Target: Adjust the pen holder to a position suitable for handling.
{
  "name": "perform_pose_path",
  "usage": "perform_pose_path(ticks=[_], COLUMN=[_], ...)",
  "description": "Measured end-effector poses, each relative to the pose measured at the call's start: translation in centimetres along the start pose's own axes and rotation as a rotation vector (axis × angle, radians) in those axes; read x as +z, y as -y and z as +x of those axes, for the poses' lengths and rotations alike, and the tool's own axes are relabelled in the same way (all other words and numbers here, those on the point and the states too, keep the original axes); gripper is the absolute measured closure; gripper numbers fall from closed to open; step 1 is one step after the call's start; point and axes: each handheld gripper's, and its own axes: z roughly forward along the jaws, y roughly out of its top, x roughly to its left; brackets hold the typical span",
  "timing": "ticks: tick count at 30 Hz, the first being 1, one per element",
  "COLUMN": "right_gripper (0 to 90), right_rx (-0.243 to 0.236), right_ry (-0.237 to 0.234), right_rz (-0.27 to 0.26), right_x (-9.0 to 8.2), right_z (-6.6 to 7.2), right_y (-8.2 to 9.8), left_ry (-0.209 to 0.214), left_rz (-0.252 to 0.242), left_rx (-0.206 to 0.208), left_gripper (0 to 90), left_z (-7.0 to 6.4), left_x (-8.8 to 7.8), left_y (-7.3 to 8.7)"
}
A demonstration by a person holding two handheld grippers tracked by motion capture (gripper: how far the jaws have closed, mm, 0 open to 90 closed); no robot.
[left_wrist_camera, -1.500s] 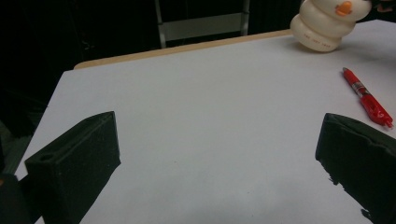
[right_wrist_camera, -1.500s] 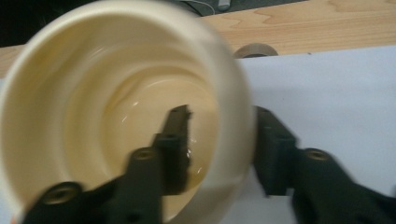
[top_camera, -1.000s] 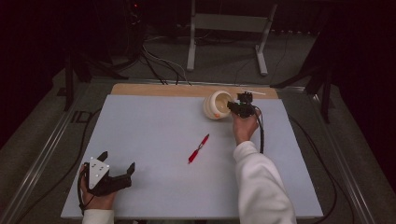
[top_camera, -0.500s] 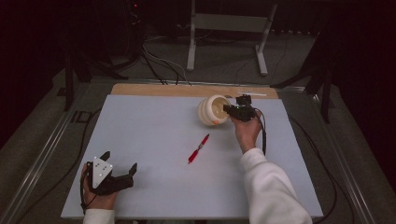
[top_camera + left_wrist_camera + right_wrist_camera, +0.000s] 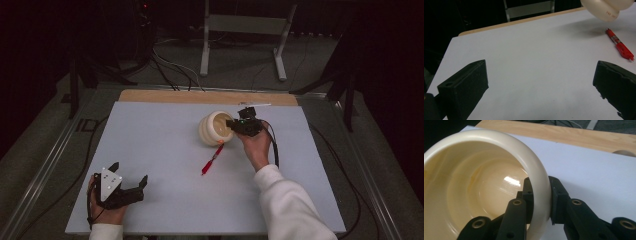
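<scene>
A cream bowl (image 5: 214, 128) hangs tilted above the white board, its mouth turned toward my right gripper (image 5: 235, 124). That gripper is shut on the bowl's rim (image 5: 541, 192), one jaw inside the bowl and one outside. A red pen (image 5: 212, 159) lies on the board just below the bowl, and it lies at the far right (image 5: 620, 45) in the left gripper view. My left gripper (image 5: 131, 187) rests near the board's front left corner, its jaws wide apart with nothing between them. The bowl's underside (image 5: 605, 8) is at the top right of the left gripper view.
The white board (image 5: 150, 150) covers the table, with a wooden strip (image 5: 200, 96) along its far edge. Cables and a metal stand (image 5: 240, 35) sit on the dark floor beyond. A black cable (image 5: 272, 145) trails from my right gripper.
The right gripper has carried the bowl leftward and toward the person, lifting it slightly, so it now hangs just above the pen. The left gripper has stayed put.
</scene>
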Motion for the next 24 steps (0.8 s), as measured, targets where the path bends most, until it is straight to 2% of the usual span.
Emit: perform_pose_path(ticks=[6, 12, 15, 19, 24], right_gripper=[77.9, 77.8, 77.8, 77.7, 77.4], right_rx=[-0.043, -0.113, -0.131, -0.154, -0.183], right_ry=[-0.035, -0.047, -0.076, -0.093, -0.088], right_rz=[0.043, 0.088, 0.117, 0.143, 0.161], right_x=[0.8, 1.6, 2.1, 2.7, 3.3], right_z=[1.7, 3.5, 4.1, 4.8, 5.4], right_y=[0.7, 1.1, 1.2, 1.2, 1.4], left_ry=[0.003, 0.007, 0.01, 0.011, 0.013], left_rz=[0.004, 0.005, 0.006, 0.007, 0.009], left_rx=[0.004, 0.006, 0.008, 0.009, 0.008], left_gripper=[0.5, 0.5, 0.5, 0.5, 0.5], left_z=[0.0, -0.1, -0.2, -0.2, -0.2], left_x=[0.0, 0.1, 0.1, 0.2, 0.2], left_y=[0.0, 0.0, 0.0, 0.0, 0.0])
